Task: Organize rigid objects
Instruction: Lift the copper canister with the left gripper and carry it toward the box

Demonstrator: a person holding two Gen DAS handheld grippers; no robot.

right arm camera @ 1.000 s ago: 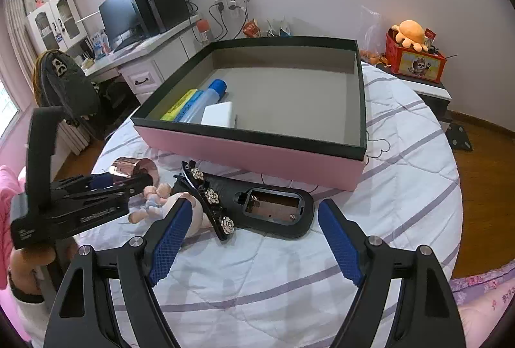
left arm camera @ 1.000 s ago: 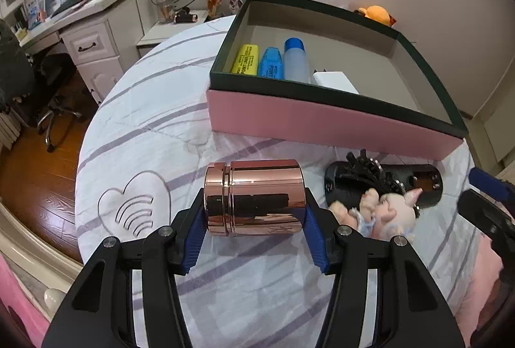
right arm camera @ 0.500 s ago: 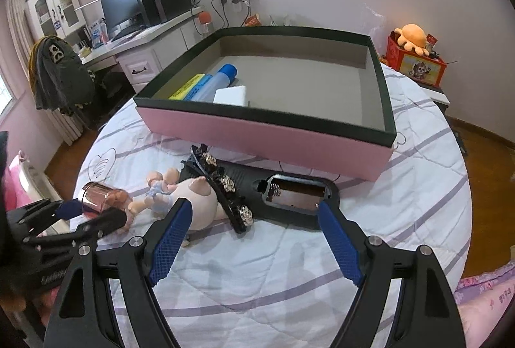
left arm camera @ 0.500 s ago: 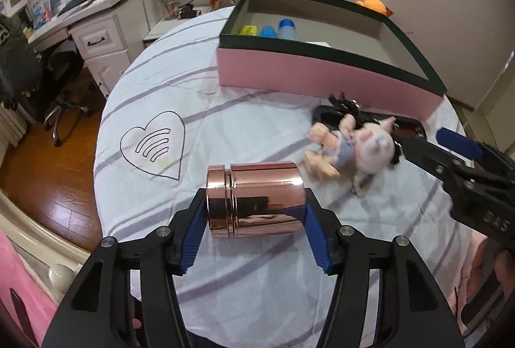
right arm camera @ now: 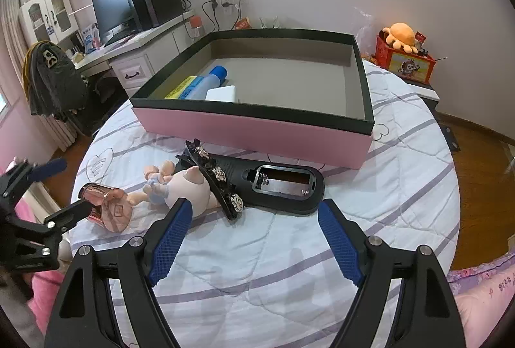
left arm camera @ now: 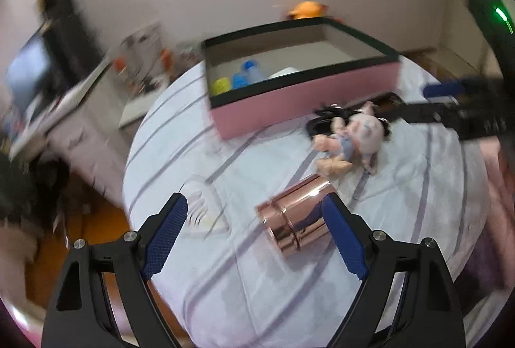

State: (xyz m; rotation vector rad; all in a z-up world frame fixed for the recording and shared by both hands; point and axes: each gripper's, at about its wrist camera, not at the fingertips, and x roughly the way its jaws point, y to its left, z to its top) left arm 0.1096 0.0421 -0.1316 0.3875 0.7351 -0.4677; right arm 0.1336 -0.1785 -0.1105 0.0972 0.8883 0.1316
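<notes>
A copper-coloured canister (left arm camera: 296, 216) (right arm camera: 106, 203) lies on its side on the striped bedspread. My left gripper (left arm camera: 254, 203) (right arm camera: 61, 187) stands around it with its jaws opening; the right pad is beside the canister and the left pad is well clear. The left wrist view is motion-blurred. My right gripper (right arm camera: 254, 209) hovers open and empty in front of a black battery holder (right arm camera: 283, 187), a flowered black hair clip (right arm camera: 215, 177) and a pink pig doll (right arm camera: 183, 187) (left arm camera: 354, 138).
A pink box (right arm camera: 254, 129) (left arm camera: 289, 100) with a dark green rim sits behind, holding a yellow highlighter (right arm camera: 180, 87), a blue-capped bottle (right arm camera: 209, 77) and a white block (right arm camera: 222, 93). A desk with a monitor (right arm camera: 112, 10) stands at the left, beyond the bed's edge.
The left jaws have spread and let go of the canister, which now lies tilted on the bedspread. The left gripper has rolled and shifted. The right gripper has stayed put.
</notes>
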